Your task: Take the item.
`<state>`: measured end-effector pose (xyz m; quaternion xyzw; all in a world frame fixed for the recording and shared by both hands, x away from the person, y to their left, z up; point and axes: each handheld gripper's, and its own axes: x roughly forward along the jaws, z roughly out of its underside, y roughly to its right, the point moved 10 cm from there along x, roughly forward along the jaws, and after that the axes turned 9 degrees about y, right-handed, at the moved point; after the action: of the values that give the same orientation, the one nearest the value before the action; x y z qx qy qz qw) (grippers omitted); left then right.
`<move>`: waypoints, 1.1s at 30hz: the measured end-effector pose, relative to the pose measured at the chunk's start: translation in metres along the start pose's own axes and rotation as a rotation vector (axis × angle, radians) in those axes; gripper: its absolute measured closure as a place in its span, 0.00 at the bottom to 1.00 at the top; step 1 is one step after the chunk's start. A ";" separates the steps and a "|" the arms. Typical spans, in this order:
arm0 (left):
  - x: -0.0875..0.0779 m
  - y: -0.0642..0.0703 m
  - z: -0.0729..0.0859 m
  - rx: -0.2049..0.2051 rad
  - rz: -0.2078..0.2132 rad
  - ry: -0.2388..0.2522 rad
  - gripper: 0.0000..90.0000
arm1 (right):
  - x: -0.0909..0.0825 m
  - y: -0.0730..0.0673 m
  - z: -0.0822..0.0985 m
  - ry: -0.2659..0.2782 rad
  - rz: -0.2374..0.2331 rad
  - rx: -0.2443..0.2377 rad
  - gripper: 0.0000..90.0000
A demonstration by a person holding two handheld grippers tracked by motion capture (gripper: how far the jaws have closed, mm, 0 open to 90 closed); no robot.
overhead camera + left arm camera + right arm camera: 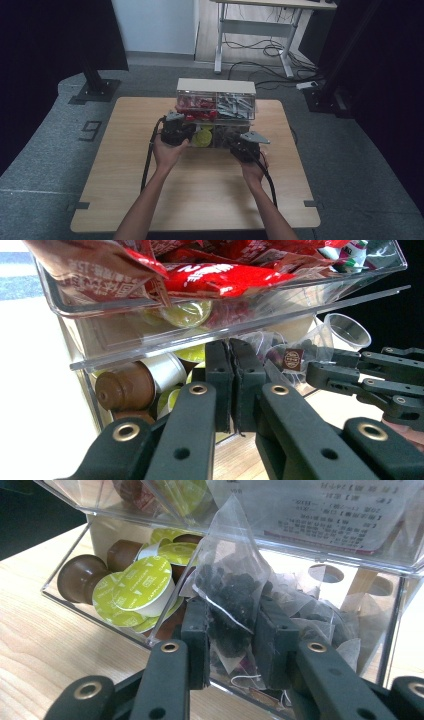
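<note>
The wooden table [200,200] spans the middle of the high view, its near half bare below the hands; the clear organizer [216,107] stands at the table's far edge, centre of frame, open room to either side; its lower drawer [125,630] sits in the left half of the right gripper view, coffee capsules [142,587] inside; the left gripper [232,385] is clenched on nothing, tips under the upper tray's edge; the right gripper [235,630] grasps a tea bag [227,587] at centre frame.
</note>
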<state>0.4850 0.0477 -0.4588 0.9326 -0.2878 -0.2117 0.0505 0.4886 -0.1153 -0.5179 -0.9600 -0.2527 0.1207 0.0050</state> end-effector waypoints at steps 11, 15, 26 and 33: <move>-0.001 0.000 -0.001 0.008 -0.002 -0.009 0.98 | -0.007 0.002 -0.003 0.011 -0.004 -0.001 0.77; -0.001 0.000 -0.001 0.011 -0.005 -0.011 0.98 | -0.011 0.004 -0.003 0.016 -0.002 -0.002 0.77; -0.001 0.001 -0.001 0.018 -0.009 -0.012 0.98 | -0.022 0.011 -0.003 0.027 0.003 0.007 0.77; -0.002 0.001 -0.002 0.020 -0.012 -0.011 0.98 | -0.029 0.017 -0.002 0.030 0.009 0.009 0.77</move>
<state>0.4837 0.0477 -0.4563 0.9336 -0.2847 -0.2141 0.0383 0.4732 -0.1439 -0.5105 -0.9627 -0.2479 0.1076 0.0126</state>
